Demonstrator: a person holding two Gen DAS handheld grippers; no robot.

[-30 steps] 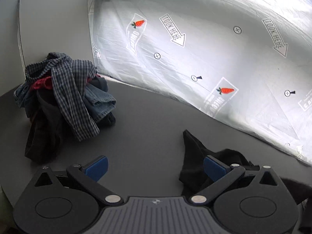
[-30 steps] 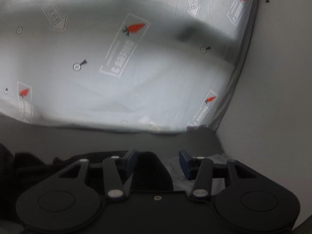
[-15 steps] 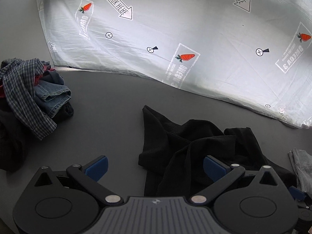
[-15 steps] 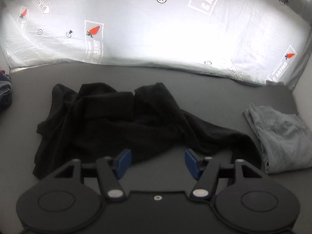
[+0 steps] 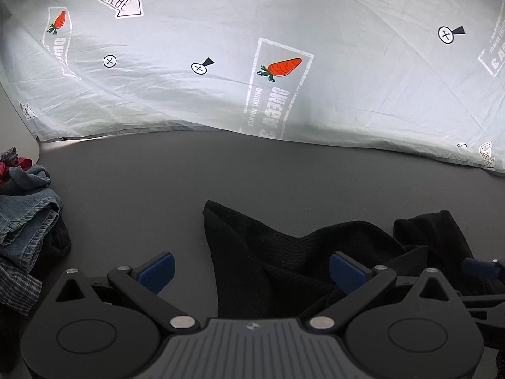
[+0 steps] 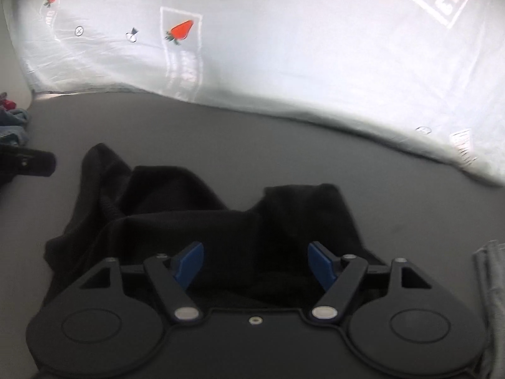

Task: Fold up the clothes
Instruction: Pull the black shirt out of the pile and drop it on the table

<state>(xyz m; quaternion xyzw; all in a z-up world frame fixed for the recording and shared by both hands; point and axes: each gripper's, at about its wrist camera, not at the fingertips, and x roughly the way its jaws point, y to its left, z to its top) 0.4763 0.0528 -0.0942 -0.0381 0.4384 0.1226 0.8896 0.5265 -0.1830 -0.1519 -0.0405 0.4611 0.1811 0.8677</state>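
The black garment (image 6: 195, 221) is lying crumpled on the grey desk (image 5: 284, 173), bunched into ridges rather than spread flat; over the last second both cameras have been dropping and closing in on it, so it is now filling the lower half of each view, where a second ago the right wrist view was showing almost only the backdrop. The right gripper (image 6: 255, 262) is hovering right over the middle of the cloth, its fingers (image 6: 189, 260) standing wide apart and holding nothing; the left gripper (image 5: 252, 268) is poised over the garment's left edge, also wide open and empty, with 1 peak of fabric rising between its fingers (image 5: 157, 268). That reads as the approach ending and the first grasp about to start, likely to pull the piece flat before any fold. Off to the left the pile (image 5: 25, 221) of jeans and checked cloth is waiting, well apart; a grey garment (image 6: 492, 284) is lying at the right edge; the printed sheet (image 5: 284, 31) is hanging behind.
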